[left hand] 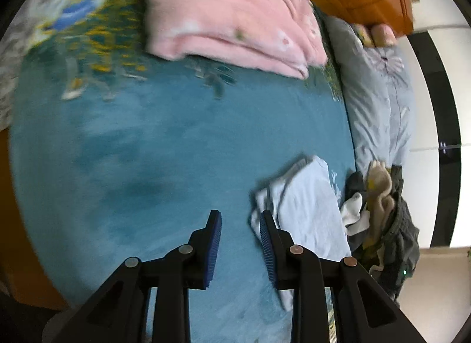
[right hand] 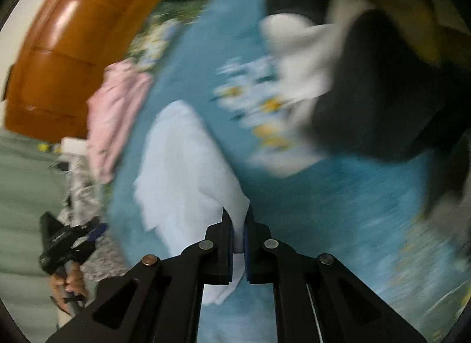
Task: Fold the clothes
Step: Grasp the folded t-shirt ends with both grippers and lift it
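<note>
Pale blue cotton garment lies on the teal floral bedspread, its edge pinched by the right gripper while the left gripper gapes empty, so one-sided tugging could undo its layers.

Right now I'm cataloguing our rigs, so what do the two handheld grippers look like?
Both match: the left gripper and right gripper have black angular linkage arms joined by round metallic pivot pins, with ribbed blue pads lining the fingers' inner faces. In the right wrist view, the left gripper's black body sits on a handle gripped by a hand. No cables show.
</note>
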{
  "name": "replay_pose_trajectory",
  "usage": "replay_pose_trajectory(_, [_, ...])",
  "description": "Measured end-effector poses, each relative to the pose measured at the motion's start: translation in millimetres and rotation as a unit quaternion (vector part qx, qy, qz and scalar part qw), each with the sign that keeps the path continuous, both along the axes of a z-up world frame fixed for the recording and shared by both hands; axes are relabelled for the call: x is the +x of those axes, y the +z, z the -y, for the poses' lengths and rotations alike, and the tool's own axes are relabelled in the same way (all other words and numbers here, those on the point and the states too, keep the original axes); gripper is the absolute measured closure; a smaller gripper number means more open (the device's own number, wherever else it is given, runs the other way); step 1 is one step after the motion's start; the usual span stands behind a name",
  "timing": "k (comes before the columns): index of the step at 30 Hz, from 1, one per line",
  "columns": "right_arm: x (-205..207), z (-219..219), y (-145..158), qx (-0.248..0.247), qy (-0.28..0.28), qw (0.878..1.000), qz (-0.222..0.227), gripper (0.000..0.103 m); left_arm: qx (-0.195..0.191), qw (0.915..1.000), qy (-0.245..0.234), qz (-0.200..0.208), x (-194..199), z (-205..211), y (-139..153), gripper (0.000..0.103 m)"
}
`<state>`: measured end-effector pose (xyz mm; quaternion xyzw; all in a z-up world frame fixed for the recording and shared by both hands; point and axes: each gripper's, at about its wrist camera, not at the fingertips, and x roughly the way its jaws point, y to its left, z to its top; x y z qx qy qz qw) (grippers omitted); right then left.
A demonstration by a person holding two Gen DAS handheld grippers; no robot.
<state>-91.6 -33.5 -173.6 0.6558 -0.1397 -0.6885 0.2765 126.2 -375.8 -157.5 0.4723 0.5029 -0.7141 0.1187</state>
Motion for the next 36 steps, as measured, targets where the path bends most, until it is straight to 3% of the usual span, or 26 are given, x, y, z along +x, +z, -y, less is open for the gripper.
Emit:
replay_pose_trajectory(2, [-16, -19, -10, 0.004, -0.014, 1.000, 0.013, 0.097, 0.000, 0.9998, -0.021, 0.003, -23, -11, -8, 0.071])
replay_pose_trajectory(5, [-18, -23, -20, -0.018, -0.034, 0.999, 0.026, 0.094, -0.013, 0.9987, -0.048, 0.009, -54, -25, -18, 0.056])
replay_pose_trajectory(7, [-12, -24, -15, -0.025, -0.042, 0.999, 0.006, 0.092, -0.017, 0.9981, -0.060, 0.006, -70, -32, -23, 0.048])
replay_pose_trajectory(8, [-8, -27, -10, -0.028, -0.048, 0.998, -0.008, 0.088, -0.018, 0.9976, -0.066, 0.004, -77, -35, -26, 0.043])
replay_pose_trajectory(10, [2, -32, -2, -0.036, -0.064, 0.997, -0.034, 0.060, -0.022, 0.9966, -0.079, -0.001, -91, -40, -31, 0.037])
replay_pose_trajectory(17, [54, -58, -29, -0.097, -0.147, 0.984, -0.008, 0.058, 0.013, 0.9882, -0.153, -0.002, -120, -71, -54, 0.036])
replay_pose_trajectory(21, [62, -61, -50, -0.121, -0.205, 0.971, 0.016, 0.058, 0.022, 0.9872, -0.158, -0.001, -122, -76, -57, 0.037])
replay_pose_trajectory(22, [63, -60, -53, -0.123, -0.215, 0.969, 0.018, 0.058, 0.031, 0.9878, -0.152, -0.002, -122, -75, -57, 0.038])
replay_pose_trajectory(24, [63, -57, -58, -0.128, -0.234, 0.964, 0.022, 0.058, 0.047, 0.9874, -0.151, -0.006, -123, -80, -59, 0.055])
replay_pose_trajectory(25, [64, -56, -60, -0.131, -0.243, 0.961, 0.024, 0.058, 0.053, 0.9868, -0.153, -0.006, -124, -83, -60, 0.056])
replay_pose_trajectory(27, [63, -52, -63, -0.132, -0.256, 0.957, 0.028, 0.059, 0.037, 0.9873, -0.154, 0.003, -126, -91, -62, 0.066])
replay_pose_trajectory(29, [61, -45, -62, -0.129, -0.260, 0.956, 0.032, 0.065, 0.022, 0.9891, -0.145, 0.016, -125, -94, -62, 0.080])
replay_pose_trajectory(30, [59, -40, -62, -0.120, -0.256, 0.958, 0.036, 0.078, 0.021, 0.9902, -0.137, 0.018, -124, -94, -61, 0.085])
replay_pose_trajectory(31, [57, -36, -62, -0.107, -0.256, 0.960, 0.041, 0.093, 0.017, 0.9907, -0.134, 0.010, -121, -94, -56, 0.086])
replay_pose_trajectory(33, [54, -31, -58, -0.090, -0.260, 0.960, 0.047, 0.095, 0.009, 0.9912, -0.132, -0.008, -115, -96, -46, 0.087])
replay_pose_trajectory(36, [46, -22, -25, -0.088, -0.233, 0.968, 0.013, 0.097, 0.001, 0.9910, -0.129, -0.036, -102, -93, -28, 0.088])
